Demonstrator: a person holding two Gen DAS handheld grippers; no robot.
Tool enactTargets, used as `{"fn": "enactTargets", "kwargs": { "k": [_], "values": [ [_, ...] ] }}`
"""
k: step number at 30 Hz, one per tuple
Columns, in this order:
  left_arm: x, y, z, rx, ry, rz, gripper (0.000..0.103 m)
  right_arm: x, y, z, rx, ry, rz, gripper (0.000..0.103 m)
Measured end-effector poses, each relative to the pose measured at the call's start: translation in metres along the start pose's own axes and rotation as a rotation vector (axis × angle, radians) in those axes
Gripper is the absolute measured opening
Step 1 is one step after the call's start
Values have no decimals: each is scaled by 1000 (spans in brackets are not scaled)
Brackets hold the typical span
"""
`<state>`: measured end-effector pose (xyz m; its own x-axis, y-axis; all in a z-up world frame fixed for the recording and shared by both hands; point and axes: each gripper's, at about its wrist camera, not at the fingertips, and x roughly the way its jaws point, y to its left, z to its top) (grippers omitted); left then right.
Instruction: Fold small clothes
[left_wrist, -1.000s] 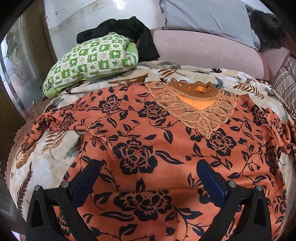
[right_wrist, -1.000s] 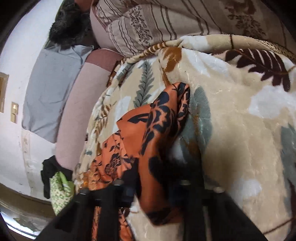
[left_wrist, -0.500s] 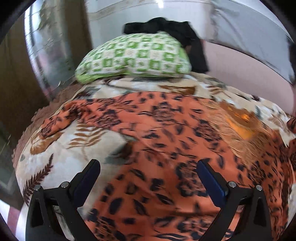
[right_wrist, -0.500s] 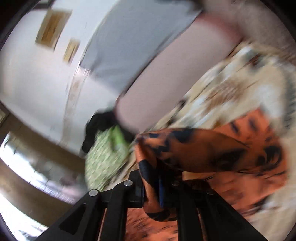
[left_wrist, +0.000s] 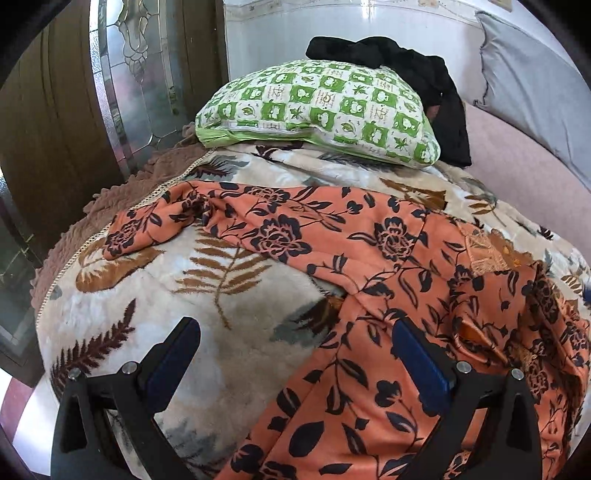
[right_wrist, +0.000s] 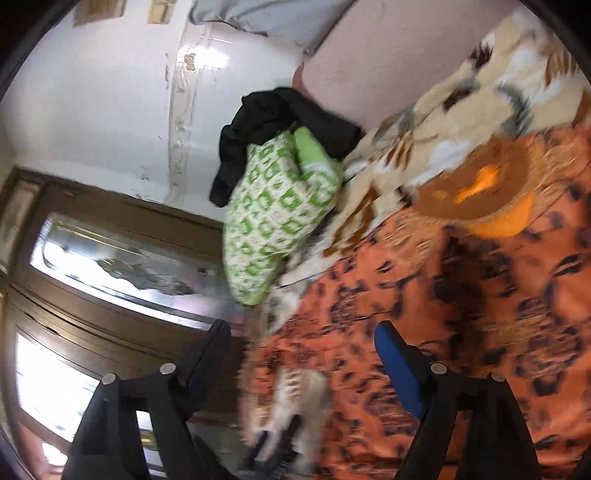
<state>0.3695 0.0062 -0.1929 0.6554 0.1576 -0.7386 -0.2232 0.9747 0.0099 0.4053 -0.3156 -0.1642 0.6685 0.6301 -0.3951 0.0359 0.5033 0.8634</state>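
Observation:
An orange top with black flowers (left_wrist: 388, 258) lies on a cream leaf-print blanket (left_wrist: 155, 302). Its left sleeve (left_wrist: 155, 225) is spread out to the left; its right side is folded over the body at the right (left_wrist: 546, 314). My left gripper (left_wrist: 295, 343) is open and empty just above the top's left edge. My right gripper (right_wrist: 303, 350) is open and empty above the top (right_wrist: 461, 314), near its lace neckline (right_wrist: 476, 192); this view is tilted and blurred.
A green checked pillow (left_wrist: 321, 110) with a black garment (left_wrist: 406, 70) on it lies at the bed's head, beside a pink bolster (left_wrist: 524, 166) and grey pillow (left_wrist: 535, 81). A wooden glass-panelled door (left_wrist: 110, 92) stands left of the bed.
My right gripper carried the right sleeve over the top's body and let it go; it is now open. My left gripper swung left toward the left sleeve.

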Motion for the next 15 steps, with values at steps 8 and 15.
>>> {"fn": "enactTargets", "kwargs": {
  "k": [8, 15],
  "values": [
    [5, -49, -1, 126, -1, -219, 103, -86, -83, -19, 61, -65, -192, 83],
    [48, -94, -12, 159, 227, -443, 92, -133, -150, -28, 185, -123, -116, 81]
  ]
}}
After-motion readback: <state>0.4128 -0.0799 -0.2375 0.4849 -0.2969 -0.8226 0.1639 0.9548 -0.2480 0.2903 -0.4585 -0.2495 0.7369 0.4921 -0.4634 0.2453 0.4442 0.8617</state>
